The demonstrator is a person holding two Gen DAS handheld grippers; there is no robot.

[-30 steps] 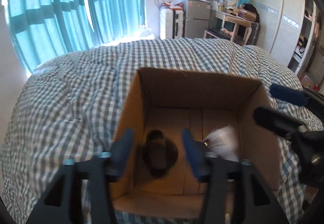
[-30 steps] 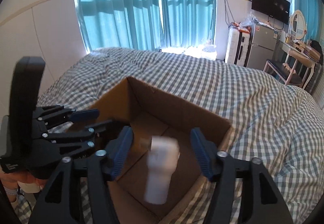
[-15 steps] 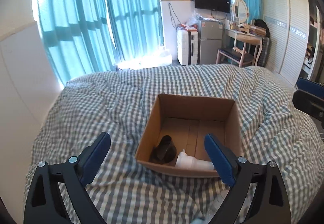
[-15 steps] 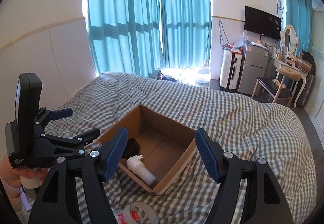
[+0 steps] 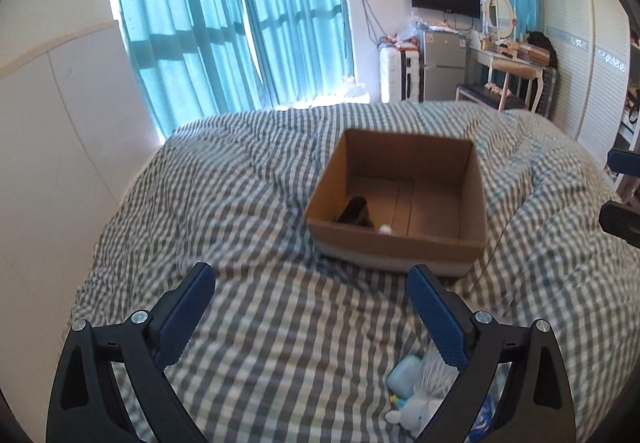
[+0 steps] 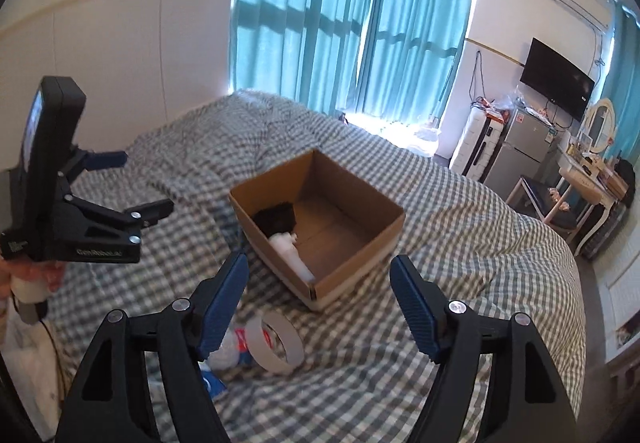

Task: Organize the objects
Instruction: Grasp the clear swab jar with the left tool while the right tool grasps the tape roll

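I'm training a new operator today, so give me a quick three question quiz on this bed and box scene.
1. True or false: the white bottle lies inside the box.
2. The tape roll lies: A in the box, B on the bed outside it, C in the right gripper.
3. Fill in: the left gripper is ____.

Key: 1 true; 2 B; 3 open.

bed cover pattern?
Grey-and-white gingham check on the bed cover; clearest in the right wrist view.
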